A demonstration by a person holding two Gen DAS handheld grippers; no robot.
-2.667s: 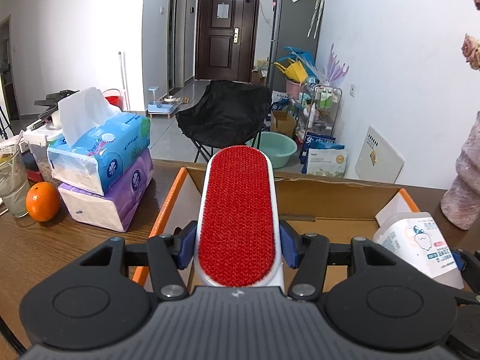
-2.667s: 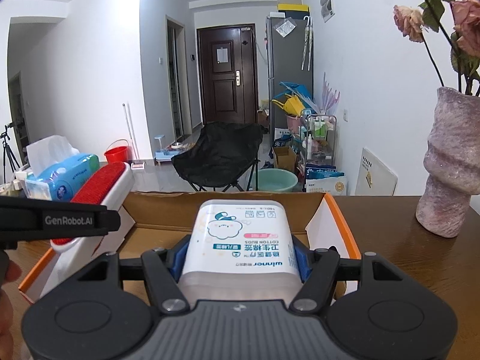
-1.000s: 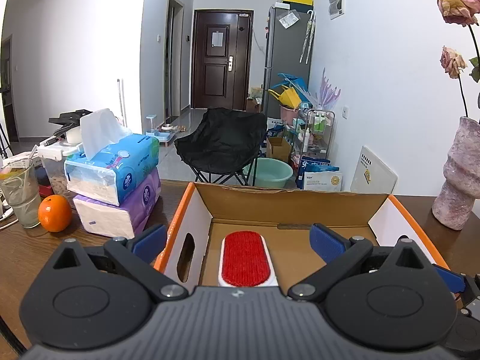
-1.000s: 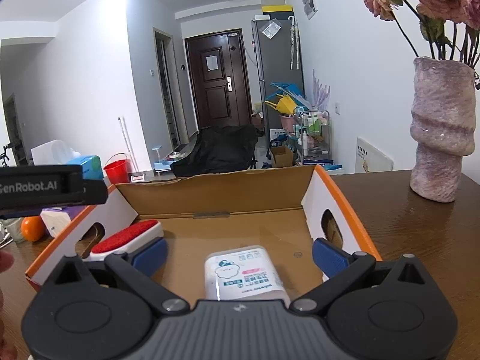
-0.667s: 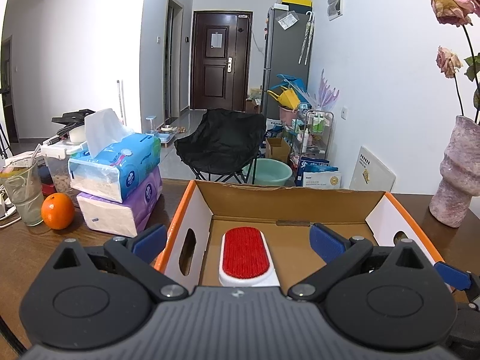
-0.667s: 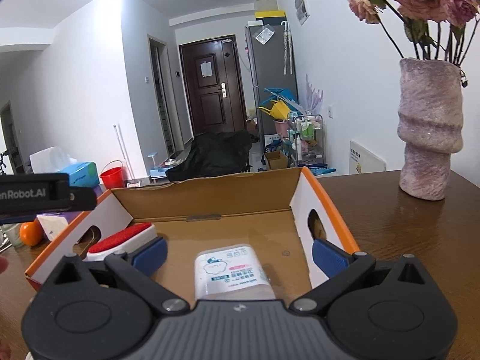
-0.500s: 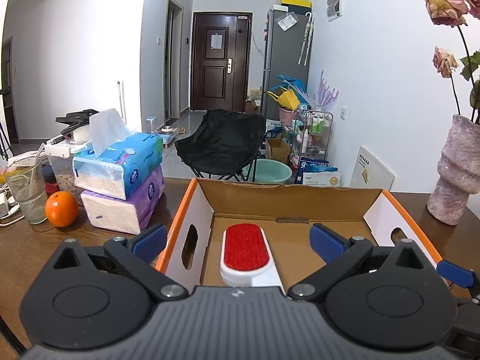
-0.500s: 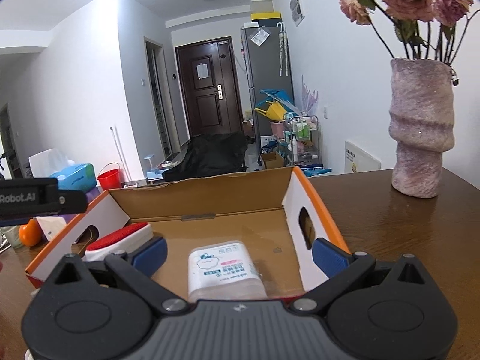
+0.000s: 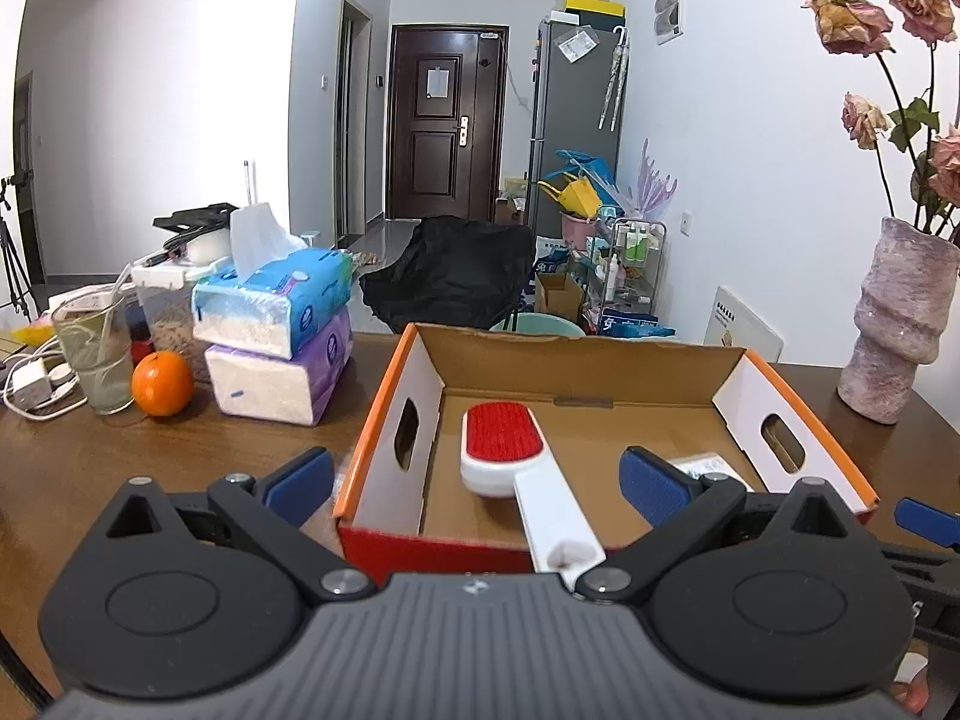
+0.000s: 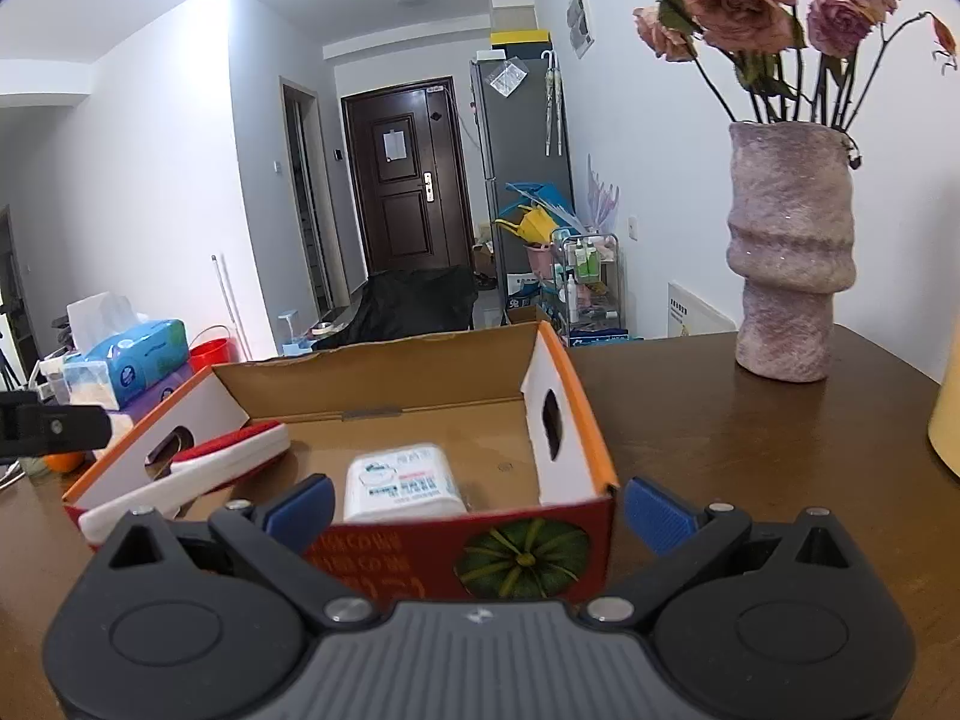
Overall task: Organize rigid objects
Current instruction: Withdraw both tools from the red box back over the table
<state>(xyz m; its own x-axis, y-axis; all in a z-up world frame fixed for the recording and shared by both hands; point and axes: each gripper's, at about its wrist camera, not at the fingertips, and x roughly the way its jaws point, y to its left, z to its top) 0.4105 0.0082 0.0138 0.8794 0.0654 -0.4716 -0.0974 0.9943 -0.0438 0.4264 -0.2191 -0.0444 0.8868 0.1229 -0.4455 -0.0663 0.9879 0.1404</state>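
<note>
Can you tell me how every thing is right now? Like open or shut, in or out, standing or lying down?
left gripper: open, holding nothing.
right gripper: open, holding nothing.
cardboard box: open at the top, on the table.
lint brush: lying in the box, red side up, handle poking over the near wall.
cotton bud box: lying in the box.
tissue packs: stacked, top one opened.
orange: on the table.
vase: upright, holding flowers.

The brush [image 9: 516, 468] handle's near end hides behind the left tool [image 9: 477, 480]; the box [image 10: 600, 468] front wall hides the pack [image 10: 402, 483] base.
</note>
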